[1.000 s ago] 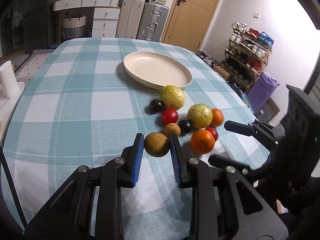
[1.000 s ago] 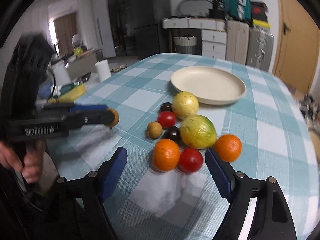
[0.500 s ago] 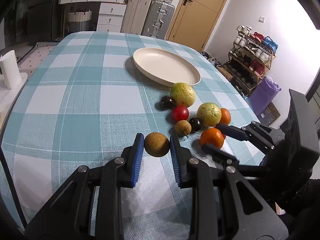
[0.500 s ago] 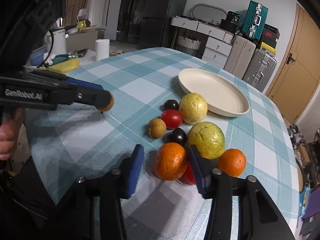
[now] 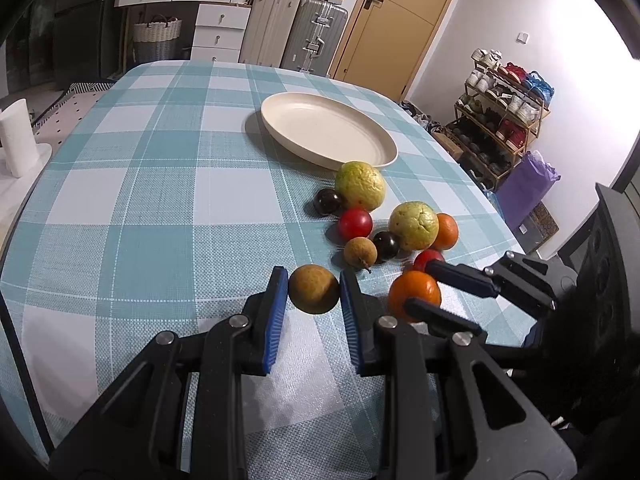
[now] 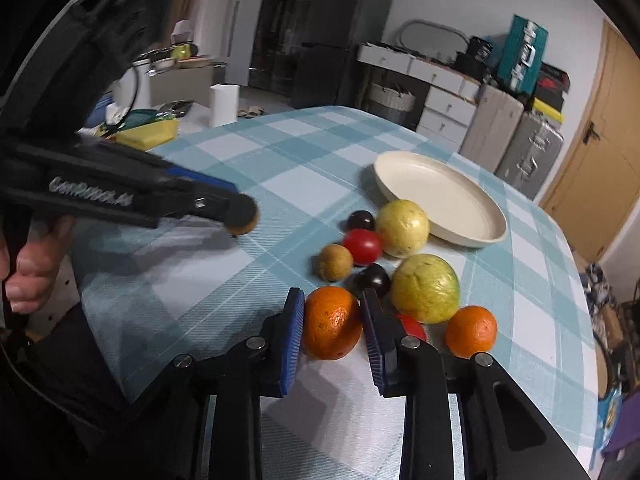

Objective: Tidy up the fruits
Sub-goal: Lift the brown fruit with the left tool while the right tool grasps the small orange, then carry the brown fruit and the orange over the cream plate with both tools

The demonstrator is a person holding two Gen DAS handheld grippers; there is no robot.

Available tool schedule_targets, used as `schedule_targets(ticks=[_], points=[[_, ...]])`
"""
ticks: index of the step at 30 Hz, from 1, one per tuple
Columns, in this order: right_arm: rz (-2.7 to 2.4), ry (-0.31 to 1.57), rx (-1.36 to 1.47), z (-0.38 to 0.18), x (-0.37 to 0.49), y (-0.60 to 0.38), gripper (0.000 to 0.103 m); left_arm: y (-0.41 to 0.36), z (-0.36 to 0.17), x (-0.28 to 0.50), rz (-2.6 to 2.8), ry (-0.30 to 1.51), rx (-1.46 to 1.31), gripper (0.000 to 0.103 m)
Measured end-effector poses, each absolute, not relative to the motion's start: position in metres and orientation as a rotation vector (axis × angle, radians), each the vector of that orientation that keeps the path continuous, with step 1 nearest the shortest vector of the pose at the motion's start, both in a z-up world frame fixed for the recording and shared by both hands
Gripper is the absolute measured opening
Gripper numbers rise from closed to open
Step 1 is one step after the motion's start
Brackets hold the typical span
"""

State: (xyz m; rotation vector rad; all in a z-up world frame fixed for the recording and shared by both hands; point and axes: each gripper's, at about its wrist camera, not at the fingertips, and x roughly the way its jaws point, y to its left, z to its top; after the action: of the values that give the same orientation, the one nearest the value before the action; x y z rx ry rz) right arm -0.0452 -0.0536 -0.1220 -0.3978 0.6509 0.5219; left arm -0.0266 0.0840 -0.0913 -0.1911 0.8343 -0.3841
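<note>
Left tool [image 5: 314, 290]: clamped on brown fruit [image 5: 314, 289], lifted. Right tool [image 6: 333, 330]: my pads pinch orange [image 6: 331, 328]; lifting may nudge red tomato [image 6: 412, 326], rolling neighbours off the table [image 6: 224, 280].

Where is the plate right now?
The plate sits empty on the checked table, beyond the fruit cluster, nearest a yellow-green fruit.
</note>
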Motion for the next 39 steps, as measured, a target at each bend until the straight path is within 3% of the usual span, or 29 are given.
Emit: schedule_targets(ticks=[5,16,28,39], points=[[0.525,0.631,-0.364,-0.118,-0.044,-0.055,0.029,0.085,-0.090,-0.026,-0.377,0.825,-0.188,0.024],[0.551,0.643,-0.005,-0.079,-0.002,-0.102,0.029,0.084,-0.068,0.000,-0.363,0.805,-0.178,0.024],[0.528,0.628,0.169,-0.041,0.073,-0.146,0.029,0.067,-0.024,0.092,-0.366,0.812,-0.191,0.024],[0.515,0.689,0.221,-0.034,0.155,-0.166,0.029,0.033,-0.020,0.196,-0.372,0.849,-0.189,0.024]])
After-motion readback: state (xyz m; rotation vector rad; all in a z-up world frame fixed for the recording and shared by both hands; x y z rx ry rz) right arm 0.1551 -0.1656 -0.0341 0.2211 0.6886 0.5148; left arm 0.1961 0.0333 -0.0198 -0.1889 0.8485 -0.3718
